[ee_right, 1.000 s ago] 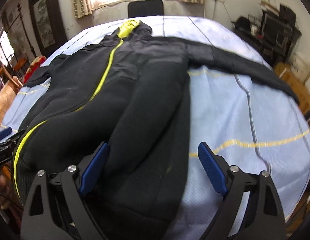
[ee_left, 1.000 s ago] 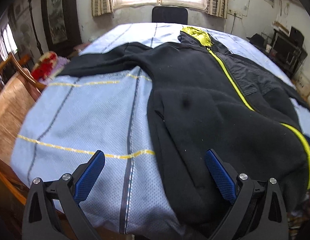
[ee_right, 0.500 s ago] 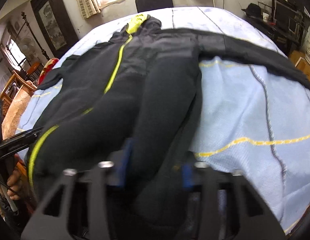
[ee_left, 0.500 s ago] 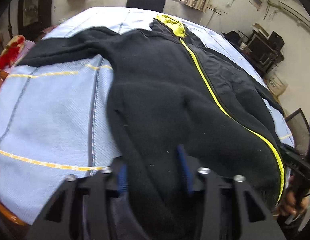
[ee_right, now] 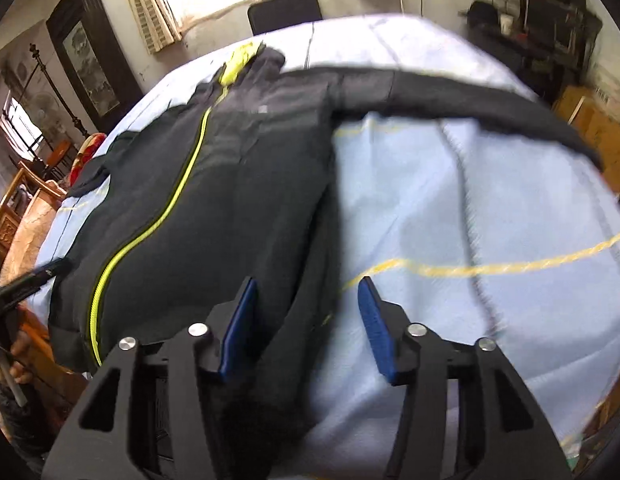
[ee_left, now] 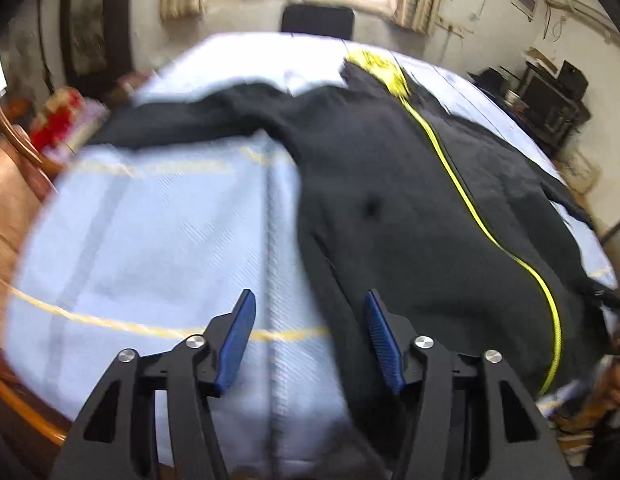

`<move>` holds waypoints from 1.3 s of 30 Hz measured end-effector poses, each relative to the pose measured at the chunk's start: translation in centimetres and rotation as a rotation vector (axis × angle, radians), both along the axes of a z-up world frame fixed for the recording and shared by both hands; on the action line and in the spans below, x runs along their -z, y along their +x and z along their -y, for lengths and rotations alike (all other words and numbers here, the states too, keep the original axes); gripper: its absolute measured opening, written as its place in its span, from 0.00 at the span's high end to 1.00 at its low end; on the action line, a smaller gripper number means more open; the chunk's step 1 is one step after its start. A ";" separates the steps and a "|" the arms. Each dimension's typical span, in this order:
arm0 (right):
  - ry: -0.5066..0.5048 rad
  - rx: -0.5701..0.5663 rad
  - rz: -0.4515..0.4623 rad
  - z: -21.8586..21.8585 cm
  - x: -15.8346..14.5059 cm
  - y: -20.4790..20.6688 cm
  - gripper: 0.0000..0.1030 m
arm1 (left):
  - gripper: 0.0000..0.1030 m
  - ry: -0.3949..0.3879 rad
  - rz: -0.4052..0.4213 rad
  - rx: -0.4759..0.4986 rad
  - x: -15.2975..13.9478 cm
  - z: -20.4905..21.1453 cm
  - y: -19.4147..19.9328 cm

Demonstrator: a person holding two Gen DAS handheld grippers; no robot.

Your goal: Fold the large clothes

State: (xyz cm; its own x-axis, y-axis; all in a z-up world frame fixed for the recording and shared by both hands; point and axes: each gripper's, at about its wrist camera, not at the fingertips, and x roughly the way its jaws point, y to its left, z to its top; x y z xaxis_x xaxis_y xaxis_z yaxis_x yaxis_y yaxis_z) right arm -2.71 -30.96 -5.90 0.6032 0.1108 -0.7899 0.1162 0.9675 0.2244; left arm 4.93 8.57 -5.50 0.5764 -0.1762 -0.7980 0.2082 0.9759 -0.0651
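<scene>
A black fleece jacket (ee_left: 410, 208) with a yellow zipper lies spread flat on a light blue tablecloth (ee_left: 169, 240), sleeves stretched out to both sides. It also shows in the right wrist view (ee_right: 237, 200). My left gripper (ee_left: 307, 336) is open and empty, above the jacket's left side edge near the hem. My right gripper (ee_right: 305, 326) is open and empty, above the jacket's right side edge near the hem. Both views are blurred by motion.
A black chair (ee_left: 318, 20) stands at the table's far end under a bright window. A wooden chair (ee_right: 25, 208) and a red item (ee_left: 57, 120) are to the left. Dark shelves with clutter (ee_right: 550, 8) stand on the right.
Half a second ago both grippers were shut on the jacket's lower side edges. Both have opened, let go of the fabric and pulled back a little.
</scene>
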 end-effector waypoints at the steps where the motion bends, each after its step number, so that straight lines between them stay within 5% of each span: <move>1: -0.015 0.006 0.015 0.1 -0.6 0.3 0.50 | 0.44 0.011 0.017 0.000 -0.7 0.1 0.1; 6: -0.054 -0.026 0.096 -1.6 -3.7 4.9 0.51 | 0.43 -0.026 0.027 0.081 -2.8 3.7 2.7; 10: -0.073 -0.063 0.020 -3.3 -1.8 10.0 0.52 | 0.42 -0.014 -0.041 0.138 -0.5 7.6 6.3; 13: -0.054 -0.059 -0.122 -2.5 1.6 12.5 0.51 | 0.37 0.047 -0.117 0.122 3.0 8.3 8.4; 16: -0.031 -0.076 -0.130 -1.5 2.2 12.4 0.51 | 0.27 0.076 -0.092 0.119 3.1 8.2 8.5; 25: -0.068 -0.057 -0.064 -0.5 -0.9 19.5 0.51 | 0.26 0.107 -0.025 0.082 -0.4 9.7 13.9; 30: -0.064 -0.027 -0.181 0.6 3.6 25.6 0.52 | 0.26 0.168 -0.078 0.094 2.2 12.6 18.6; 34: -0.179 0.014 -0.128 1.0 4.3 28.1 0.41 | 0.09 0.179 -0.061 0.047 3.8 12.2 21.5; 36: -0.194 0.030 -0.129 1.6 4.5 29.8 0.34 | 0.08 0.163 -0.065 0.037 4.0 11.9 22.6; 39: -0.205 0.067 -0.138 2.5 4.5 31.8 0.40 | 0.09 0.185 -0.082 0.025 3.7 11.8 23.4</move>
State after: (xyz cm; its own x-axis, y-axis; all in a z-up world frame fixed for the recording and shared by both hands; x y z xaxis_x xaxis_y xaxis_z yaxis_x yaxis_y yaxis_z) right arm 29.07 -33.49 -10.36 0.4886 -0.0964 -0.8672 0.1975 0.9803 0.0023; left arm 28.30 -3.21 -9.23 0.5050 -0.0361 -0.8624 0.2342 0.9674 0.0967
